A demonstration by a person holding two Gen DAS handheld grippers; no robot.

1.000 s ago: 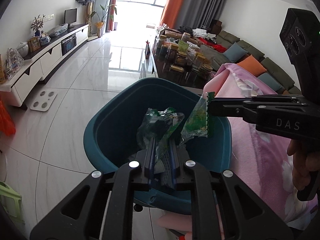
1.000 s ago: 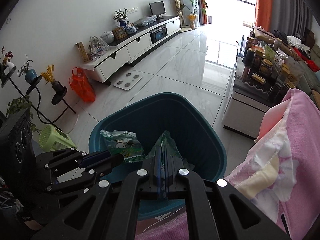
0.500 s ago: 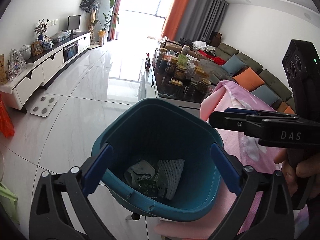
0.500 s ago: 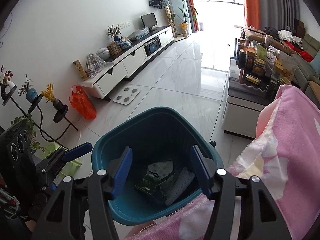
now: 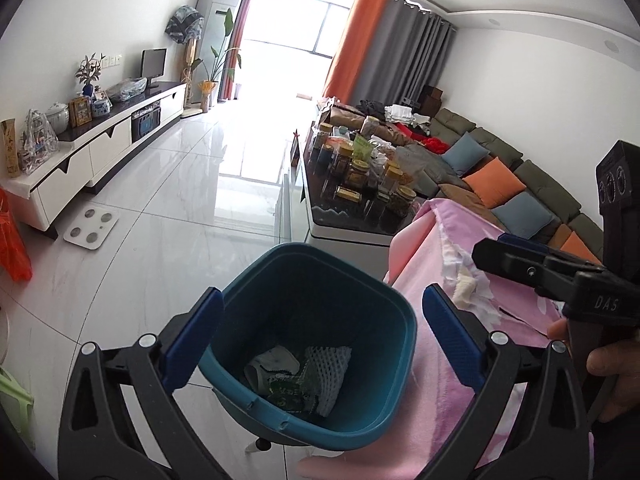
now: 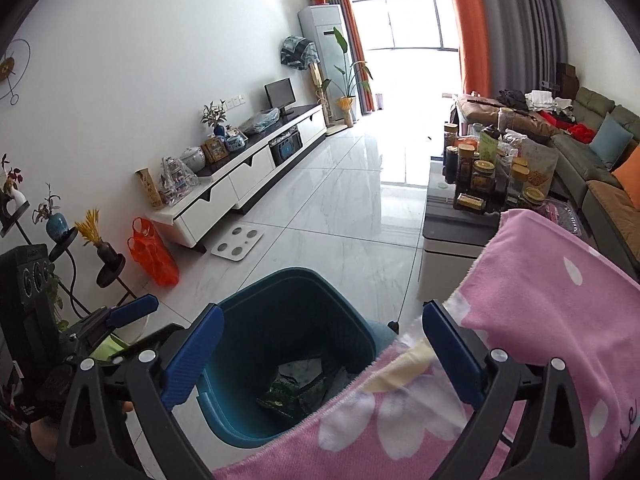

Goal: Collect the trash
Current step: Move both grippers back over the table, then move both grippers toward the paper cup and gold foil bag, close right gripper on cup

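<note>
Both wide open and empty above the teal bin [image 5: 360, 300], left hand-held gripper [image 5: 320, 340] and right hand-held gripper [image 6: 322, 354], with green wrappers [image 5: 286, 386] and white foam net [image 5: 330, 368] down inside — risk now: snagging the pink blanket [image 6: 540, 280] draped just beside the rim.

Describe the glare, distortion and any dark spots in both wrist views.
Left wrist: window blown out, glare on the floor, walls bowed. Right wrist: same overexposed window, dark fisheye corners, trash bin interior shadowed.
</note>
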